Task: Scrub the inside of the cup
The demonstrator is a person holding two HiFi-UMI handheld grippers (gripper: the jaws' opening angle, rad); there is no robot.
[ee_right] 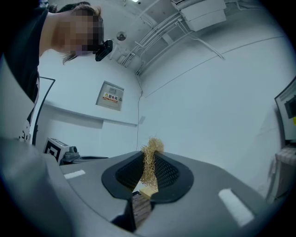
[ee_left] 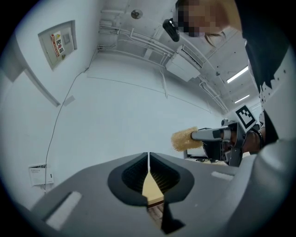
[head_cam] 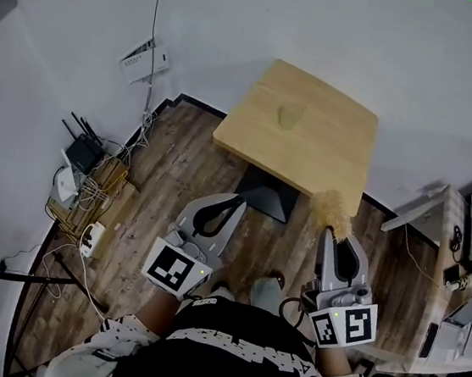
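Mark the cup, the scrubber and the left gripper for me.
cup (head_cam: 289, 116), head view, middle of its faint outline.
scrubber (head_cam: 333, 209), head view, the fibrous tuft sticking out of the right gripper (head_cam: 330, 232).
left gripper (head_cam: 234, 202), head view, between its shut fingertips.

Square light-wood counter (head_cam: 329, 156) far centre, standing on dark plank floor (head_cam: 178, 176); small tan cup (head_cam: 289, 116) on counter, left of middle.

Bright, even indoor light with soft shadows; the 2 gripper views are fisheye-warped, corners vignetted dark
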